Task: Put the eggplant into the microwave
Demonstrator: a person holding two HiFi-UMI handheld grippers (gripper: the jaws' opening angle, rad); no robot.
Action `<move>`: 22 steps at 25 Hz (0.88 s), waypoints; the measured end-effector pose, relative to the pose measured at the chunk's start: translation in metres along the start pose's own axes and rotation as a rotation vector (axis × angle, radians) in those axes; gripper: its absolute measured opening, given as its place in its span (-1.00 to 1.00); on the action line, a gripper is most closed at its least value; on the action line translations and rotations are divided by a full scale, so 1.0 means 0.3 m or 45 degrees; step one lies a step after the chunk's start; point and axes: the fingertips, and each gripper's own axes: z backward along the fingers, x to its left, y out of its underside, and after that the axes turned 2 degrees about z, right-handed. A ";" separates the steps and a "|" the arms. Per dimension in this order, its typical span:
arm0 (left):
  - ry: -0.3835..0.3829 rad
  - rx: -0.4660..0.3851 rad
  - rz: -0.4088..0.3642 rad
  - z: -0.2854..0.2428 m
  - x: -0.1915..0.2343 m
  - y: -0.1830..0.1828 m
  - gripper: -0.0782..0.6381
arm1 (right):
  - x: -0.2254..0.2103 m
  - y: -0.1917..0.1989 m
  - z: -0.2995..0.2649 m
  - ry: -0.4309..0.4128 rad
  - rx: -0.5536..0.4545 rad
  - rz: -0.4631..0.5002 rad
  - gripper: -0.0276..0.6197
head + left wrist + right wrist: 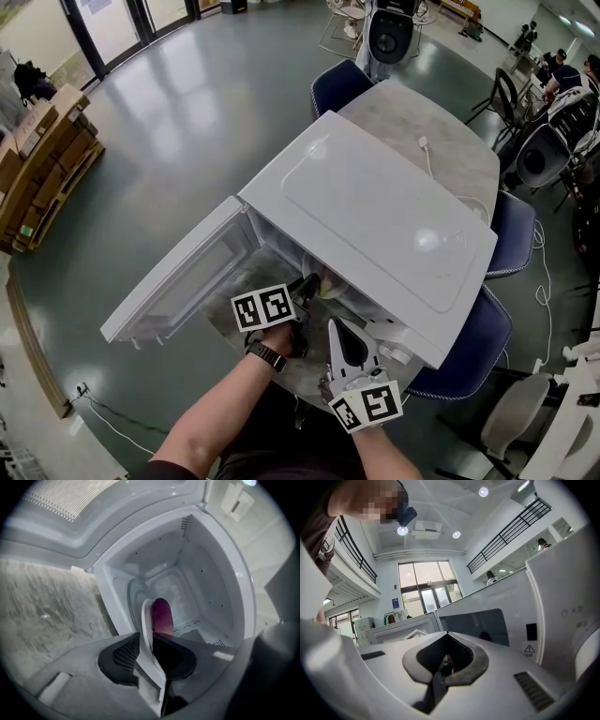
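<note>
Left gripper (307, 284), clamped on the eggplant (162, 612) at the microwave (375, 206) mouth: push deeper, set it on the microwave floor, then release; right gripper (444, 662) sits closed, empty, just outside the microwave.

The surface (403, 117) is a rounded tabletop with a grey, mottled stone pattern. A white microwave (375, 216) stands on it and covers most of it, its door (178, 277) swung wide open to the left. Beyond the microwave, a white cable (427, 152) with a small plug lies on the bare part of the surface.
</note>
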 end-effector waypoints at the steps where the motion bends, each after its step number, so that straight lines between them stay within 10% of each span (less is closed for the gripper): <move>1: -0.010 -0.011 -0.057 0.004 -0.003 -0.004 -0.65 | 0.003 0.001 0.001 -0.002 0.002 -0.001 -0.91; 8: 0.009 -0.082 -0.372 0.031 -0.059 -0.030 -0.65 | 0.014 0.006 0.000 -0.020 0.011 -0.006 -0.91; 22: 0.055 -0.178 -0.615 0.118 -0.064 -0.057 -0.40 | 0.034 -0.008 0.011 -0.046 0.021 -0.011 -0.91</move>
